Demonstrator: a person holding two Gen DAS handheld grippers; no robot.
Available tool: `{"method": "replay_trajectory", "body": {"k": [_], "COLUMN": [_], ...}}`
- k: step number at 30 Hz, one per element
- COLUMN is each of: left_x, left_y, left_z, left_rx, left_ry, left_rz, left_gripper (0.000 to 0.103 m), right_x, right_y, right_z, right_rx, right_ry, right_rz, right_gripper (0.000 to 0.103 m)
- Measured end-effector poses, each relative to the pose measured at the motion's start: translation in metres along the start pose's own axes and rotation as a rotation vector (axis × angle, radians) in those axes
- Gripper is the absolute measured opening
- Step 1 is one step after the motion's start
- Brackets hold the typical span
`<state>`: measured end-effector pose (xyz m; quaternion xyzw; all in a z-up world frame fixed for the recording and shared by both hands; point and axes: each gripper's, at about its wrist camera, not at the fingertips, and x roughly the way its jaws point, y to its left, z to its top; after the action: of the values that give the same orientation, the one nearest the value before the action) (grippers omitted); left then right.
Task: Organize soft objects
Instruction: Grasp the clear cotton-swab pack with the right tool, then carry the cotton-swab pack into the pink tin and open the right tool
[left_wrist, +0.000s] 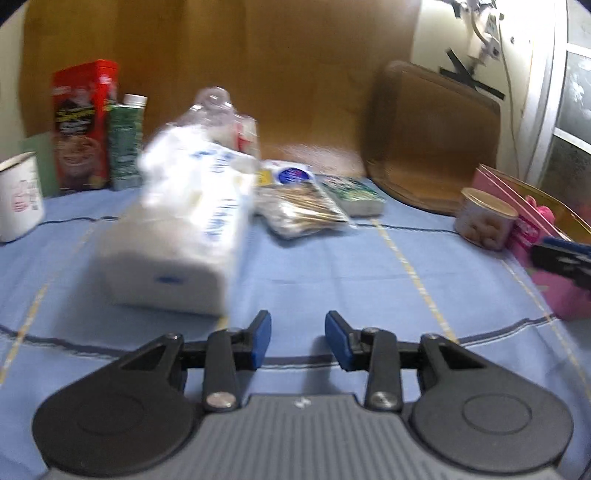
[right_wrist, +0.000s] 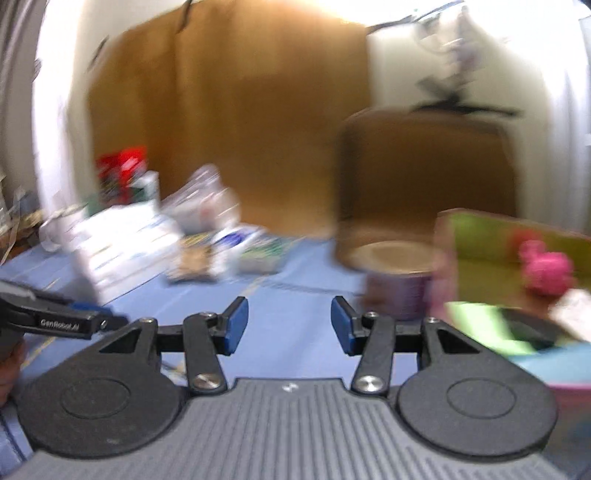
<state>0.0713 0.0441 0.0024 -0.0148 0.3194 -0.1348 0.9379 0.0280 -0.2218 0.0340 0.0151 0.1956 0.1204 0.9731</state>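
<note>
Counter (left_wrist: 332, 266) with blue cloth carries everything. Open box (right_wrist: 480, 236) at right is likely the drop spot; a pink toy (right_wrist: 545, 269) already sits inside. White soft pack (left_wrist: 177, 229) lies left of centre, packets (left_wrist: 299, 206) behind it, well apart from the box. My left gripper (left_wrist: 297, 339) is slightly parted and empty; right gripper (right_wrist: 289, 329) wider, empty too.

The only words clear enough to read were "GenRobot.AI", in white on the black side of the left gripper (right_wrist: 62, 325), which showed just left of the right gripper (right_wrist: 289, 325).
</note>
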Motion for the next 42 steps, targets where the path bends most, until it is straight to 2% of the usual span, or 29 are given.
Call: {"method": "replay_trajectory", "body": {"k": [3,7,10,12,13,14,15,17,21,27,33,36,37,38,39,40,42], "left_x": [-0.007,-0.007,-0.009,-0.010,-0.010,-0.011,-0.010,-0.011,-0.012,-0.011,-0.009,-0.008,-0.008,-0.009,-0.010,-0.012,-0.013], "left_y": [0.005,0.027,0.034,0.033,0.032,0.032,0.034,0.033,0.034,0.037,0.033,0.023,0.016,0.009,0.001,-0.009,-0.031], "left_z": [-0.007,-0.007,-0.009,-0.008,-0.009,-0.009,-0.009,-0.010,-0.011,-0.011,-0.009,-0.007,-0.006,-0.006,-0.005,-0.004,-0.003], "left_rx": [-0.028,-0.181,-0.216,-0.211,-0.206,-0.205,-0.208,-0.215,-0.217,-0.229,-0.193,-0.152,-0.149,-0.153,-0.158,-0.155,-0.120], "left_ry": [-0.043,-0.068,-0.078,-0.081,-0.085,-0.088,-0.090,-0.093,-0.103,-0.098,-0.072,-0.046,-0.033,-0.018,-0.004,0.007,0.027], "left_rz": [-0.018,-0.021,-0.048,-0.051,-0.053,-0.057,-0.061,-0.070,-0.080,-0.084,-0.129,-0.145,-0.168,-0.207,-0.255,-0.304,-0.368], "left_gripper": [0.035,0.034,0.034,0.034,0.034,0.034,0.034,0.034,0.035,0.035,0.037,0.037,0.038,0.039,0.041,0.045,0.048], "right_x": [0.046,0.111,0.156,0.181,0.188,0.191,0.191,0.183,0.153,0.084,0.001,-0.028,-0.035,-0.040,-0.045,-0.048,-0.049], "right_y": [0.021,0.041,0.056,0.065,0.065,0.061,0.057,0.055,0.050,0.034,0.017,0.009,0.009,0.010,0.013,0.016,0.021], "right_z": [0.015,0.041,0.054,0.055,0.053,0.053,0.053,0.051,0.037,0.005,-0.032,-0.048,-0.052,-0.054,-0.055,-0.056,-0.058], "right_rx": [-0.025,0.030,0.016,-0.019,-0.016,0.028,0.073,0.090,0.101,0.124,0.143,0.138,0.118,0.094,0.063,0.030,-0.024], "right_ry": [0.064,0.132,0.201,0.237,0.243,0.248,0.262,0.263,0.259,0.249,0.206,0.205,0.202,0.195,0.182,0.164,0.154], "right_rz": [0.078,0.136,0.144,0.097,0.091,0.121,0.153,0.146,0.163,0.175,0.127,0.099,0.090,0.078,0.059,0.049,0.063], "right_gripper": [0.052,0.058,0.062,0.068,0.067,0.054,0.051,0.037,0.024,0.024,0.024,0.031,0.037,0.054,0.061,0.066,0.066]}}
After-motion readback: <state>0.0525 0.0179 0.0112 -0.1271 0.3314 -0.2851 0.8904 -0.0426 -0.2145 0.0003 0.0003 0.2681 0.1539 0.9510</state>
